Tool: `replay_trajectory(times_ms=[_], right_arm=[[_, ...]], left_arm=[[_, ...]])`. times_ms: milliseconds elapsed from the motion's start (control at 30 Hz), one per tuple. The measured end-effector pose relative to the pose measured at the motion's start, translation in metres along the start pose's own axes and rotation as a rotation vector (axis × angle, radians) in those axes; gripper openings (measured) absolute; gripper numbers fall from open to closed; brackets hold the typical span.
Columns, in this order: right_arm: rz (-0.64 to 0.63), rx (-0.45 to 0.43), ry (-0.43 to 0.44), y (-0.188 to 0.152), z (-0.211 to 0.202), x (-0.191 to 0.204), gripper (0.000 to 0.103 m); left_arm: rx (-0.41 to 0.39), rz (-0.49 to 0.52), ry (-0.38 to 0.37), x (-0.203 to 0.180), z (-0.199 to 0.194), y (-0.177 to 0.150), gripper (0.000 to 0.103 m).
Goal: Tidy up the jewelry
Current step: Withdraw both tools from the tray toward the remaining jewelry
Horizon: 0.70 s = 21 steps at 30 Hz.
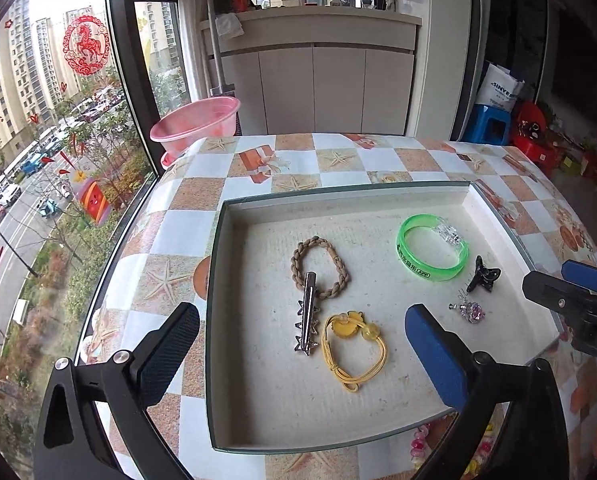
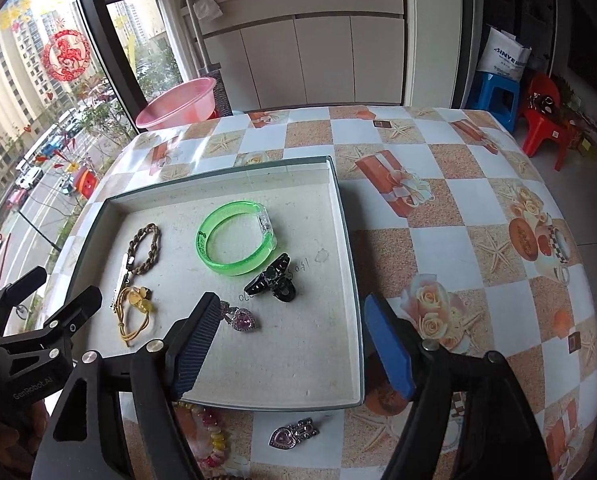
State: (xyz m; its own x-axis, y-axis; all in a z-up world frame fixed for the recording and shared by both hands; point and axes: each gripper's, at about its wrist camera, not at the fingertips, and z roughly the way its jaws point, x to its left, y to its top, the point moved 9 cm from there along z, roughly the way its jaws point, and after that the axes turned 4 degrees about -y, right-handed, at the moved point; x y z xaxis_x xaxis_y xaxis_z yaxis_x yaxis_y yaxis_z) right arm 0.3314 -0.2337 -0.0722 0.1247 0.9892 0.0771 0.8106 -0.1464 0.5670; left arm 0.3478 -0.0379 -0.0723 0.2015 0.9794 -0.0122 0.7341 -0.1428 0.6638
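Observation:
A shallow white-lined tray (image 1: 338, 194) (image 2: 218, 176) lies on the checked table. Inside it are a braided brown hair tie (image 1: 320, 266), a silver star clip (image 1: 308, 320), a yellow hair tie (image 1: 354, 344), a green bangle (image 1: 432, 252) (image 2: 234, 242), a black claw clip (image 1: 483, 279) (image 2: 272, 280) and a pink heart gem piece (image 1: 472, 312) (image 2: 242, 320). My left gripper (image 1: 300, 356) hangs open above the star clip and yellow tie, holding nothing. Open and empty too, my right gripper (image 2: 292, 346) hovers over the tray's near right corner, beside the pink gem.
On the table in front of the tray lie a coloured bead bracelet (image 2: 212, 436) and a heart-shaped metal clip (image 2: 292, 434). A pink basin (image 1: 196, 120) stands past the table's far left edge by the window. A blue stool (image 2: 496, 98) and red chair (image 2: 546, 124) are at the far right.

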Motion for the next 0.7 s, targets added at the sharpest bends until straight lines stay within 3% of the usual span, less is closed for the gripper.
replay_trajectory(times_ms=[500, 700], right_arm=[[0.040, -0.097, 0.062, -0.009, -0.038, 0.006, 0.091], [0.035, -0.097, 0.073, -0.016, -0.051, 0.007, 0.091]], left_arm=[[-0.016, -0.017, -0.048, 0.002, -0.031, -0.015, 0.103], [-0.006, -0.010, -0.071, -0.002, -0.042, -0.029, 0.103]])
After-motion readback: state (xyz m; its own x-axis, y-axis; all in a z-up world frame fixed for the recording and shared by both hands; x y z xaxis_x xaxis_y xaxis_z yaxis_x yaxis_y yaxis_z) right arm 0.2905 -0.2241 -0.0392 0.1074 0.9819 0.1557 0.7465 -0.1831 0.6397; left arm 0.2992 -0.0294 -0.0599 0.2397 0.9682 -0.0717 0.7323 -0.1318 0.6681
